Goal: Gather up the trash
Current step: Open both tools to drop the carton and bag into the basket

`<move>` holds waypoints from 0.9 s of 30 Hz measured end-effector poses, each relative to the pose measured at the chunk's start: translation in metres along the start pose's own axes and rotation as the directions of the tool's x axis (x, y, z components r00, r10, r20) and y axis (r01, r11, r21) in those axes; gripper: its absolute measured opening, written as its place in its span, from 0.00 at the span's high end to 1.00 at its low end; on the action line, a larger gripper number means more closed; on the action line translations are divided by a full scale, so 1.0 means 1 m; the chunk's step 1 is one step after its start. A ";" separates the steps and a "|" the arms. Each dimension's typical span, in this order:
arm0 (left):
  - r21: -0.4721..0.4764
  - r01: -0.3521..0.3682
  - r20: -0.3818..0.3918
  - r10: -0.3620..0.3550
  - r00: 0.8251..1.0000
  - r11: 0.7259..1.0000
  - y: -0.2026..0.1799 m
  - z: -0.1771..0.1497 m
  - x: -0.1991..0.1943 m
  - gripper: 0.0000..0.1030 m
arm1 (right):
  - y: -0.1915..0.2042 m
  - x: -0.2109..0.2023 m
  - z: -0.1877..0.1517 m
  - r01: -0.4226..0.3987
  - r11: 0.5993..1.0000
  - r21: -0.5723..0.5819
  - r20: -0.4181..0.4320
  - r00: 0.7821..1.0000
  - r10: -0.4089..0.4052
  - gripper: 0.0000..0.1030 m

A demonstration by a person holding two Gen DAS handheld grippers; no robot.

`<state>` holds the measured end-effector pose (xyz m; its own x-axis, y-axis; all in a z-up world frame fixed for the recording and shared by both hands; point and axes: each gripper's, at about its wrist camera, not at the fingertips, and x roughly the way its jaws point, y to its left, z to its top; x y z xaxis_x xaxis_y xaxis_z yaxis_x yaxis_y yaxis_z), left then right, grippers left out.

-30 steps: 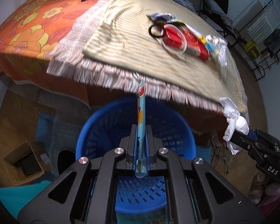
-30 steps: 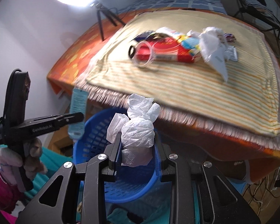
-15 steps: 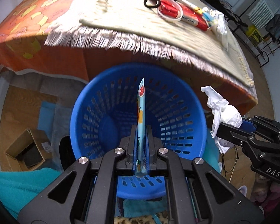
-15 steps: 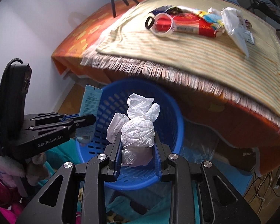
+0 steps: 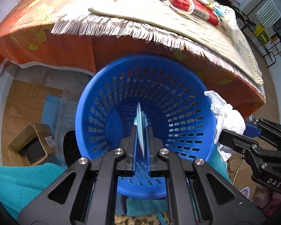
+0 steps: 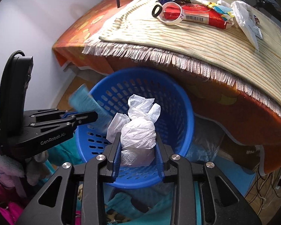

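Note:
A blue slotted basket (image 5: pixel 88 101) stands on the floor against the bed. My left gripper (image 5: pixel 141 129) points down into it. A light-blue wrapper (image 5: pixel 141 123) lies loose and blurred between its jaws, which stand slightly apart. In the right wrist view that wrapper (image 6: pixel 84 99) tilts out of the left gripper (image 6: pixel 92 116) over the basket's (image 6: pixel 189 116) left rim. My right gripper (image 6: pixel 137 136) hangs over the basket with a white tissue wad (image 6: pixel 138 131) between its pads. Its jaws are opening, and the wad touches both. In the left wrist view, the right gripper (image 5: pixel 232 131) and tissue wad (image 5: pixel 226 112) show at the basket's right rim.
On the striped fringed blanket (image 6: pixel 196 43) lie a red packet (image 6: pixel 202 16), a white ring (image 6: pixel 170 13), a black ring (image 6: pixel 156 10) and a white plastic bag (image 6: pixel 245 15). A cardboard box (image 5: pixel 31 144) sits on the floor to the left. Teal cloth (image 5: pixel 18 183) lies below the basket.
Both grippers sank and tipped down over the basket. The wrapper, upright and sharp before, is tilted and blurred, and the left jaws have parted. The right jaws stand slightly wider.

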<state>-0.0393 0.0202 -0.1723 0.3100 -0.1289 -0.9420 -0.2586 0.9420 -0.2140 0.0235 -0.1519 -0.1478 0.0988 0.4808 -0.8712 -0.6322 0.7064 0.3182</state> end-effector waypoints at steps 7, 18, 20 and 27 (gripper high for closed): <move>-0.005 -0.001 -0.010 0.001 1.000 1.000 0.001 0.001 0.002 0.95 | -0.001 0.003 0.002 0.008 1.000 0.008 -0.010 1.000 -0.008 0.64; -0.014 -0.002 -0.009 0.001 1.000 1.000 0.001 0.004 0.001 0.95 | -0.004 -0.001 0.007 0.012 1.000 0.020 0.000 1.000 -0.012 0.52; -0.014 0.000 -0.008 0.000 1.000 1.000 0.001 0.004 0.001 0.95 | -0.005 -0.002 0.008 0.015 1.000 0.024 0.003 1.000 -0.015 0.52; -0.012 0.008 -0.008 -0.008 1.000 1.000 0.000 0.007 -0.002 0.72 | -0.013 -0.007 0.011 0.055 0.997 0.045 0.019 0.998 -0.056 0.51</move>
<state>-0.0336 0.0228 -0.1685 0.3045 -0.1388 -0.9424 -0.2668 0.9373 -0.2242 0.0394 -0.1588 -0.1413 0.1490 0.4505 -0.8802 -0.5909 0.7543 0.2861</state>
